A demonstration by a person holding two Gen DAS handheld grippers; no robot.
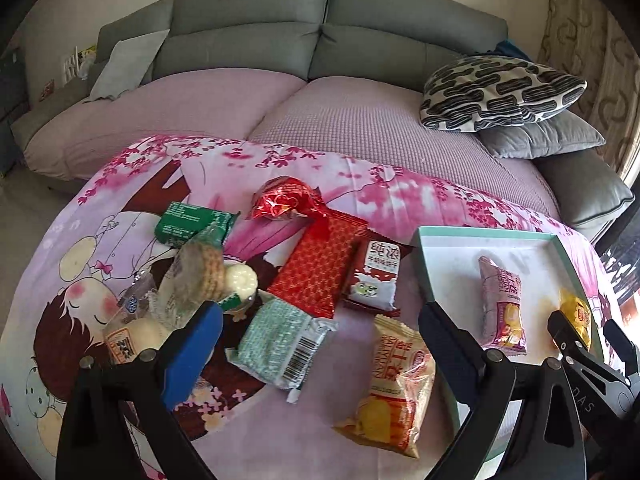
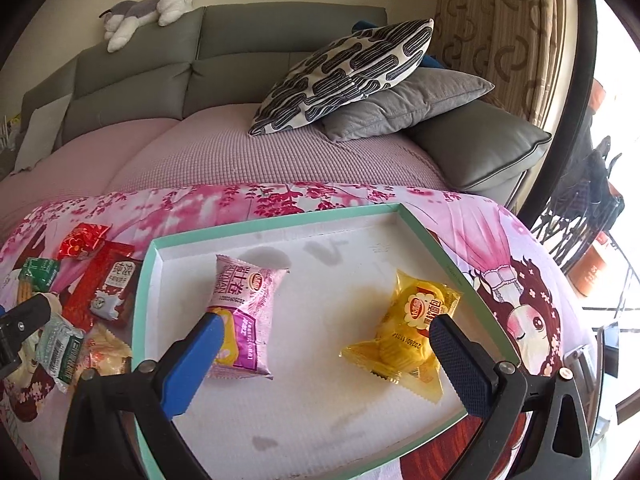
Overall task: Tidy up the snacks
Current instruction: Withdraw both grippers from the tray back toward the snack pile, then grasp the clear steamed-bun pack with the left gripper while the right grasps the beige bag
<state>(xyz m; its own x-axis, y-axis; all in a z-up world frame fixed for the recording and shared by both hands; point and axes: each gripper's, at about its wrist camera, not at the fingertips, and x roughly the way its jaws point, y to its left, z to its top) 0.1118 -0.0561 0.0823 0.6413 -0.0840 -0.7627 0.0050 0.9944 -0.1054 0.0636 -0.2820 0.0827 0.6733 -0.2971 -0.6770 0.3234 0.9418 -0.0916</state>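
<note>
My right hand-held gripper (image 2: 324, 364) hangs over the box lid (image 2: 280, 216) with its fingers spread wide and nothing between them; the pink bread packet (image 2: 250, 312) lies just by the blue finger and the yellow bread packet (image 2: 404, 336) by the dark one, both flat on the lid's white floor. My left hand-held gripper (image 1: 320, 344) is likewise apart and empty, poised above the loose pile on the cloth-covered counter (image 1: 280, 420). Nearest its fingers are the pale green wafer pack (image 1: 280, 344) and the orange bread packet (image 1: 394, 384); beyond them lie the red patterned pack (image 1: 320, 268), the milk biscuit pack (image 1: 376, 276), a dark green pack (image 1: 192, 224) and a red foil sweet (image 1: 284, 200).

I judge two snacks are sorted and most remain outside. The next move seems mine on the left: lower over the orange packet, close on its puffy middle without crushing it, and carry it across the lid's teal rim.
</note>
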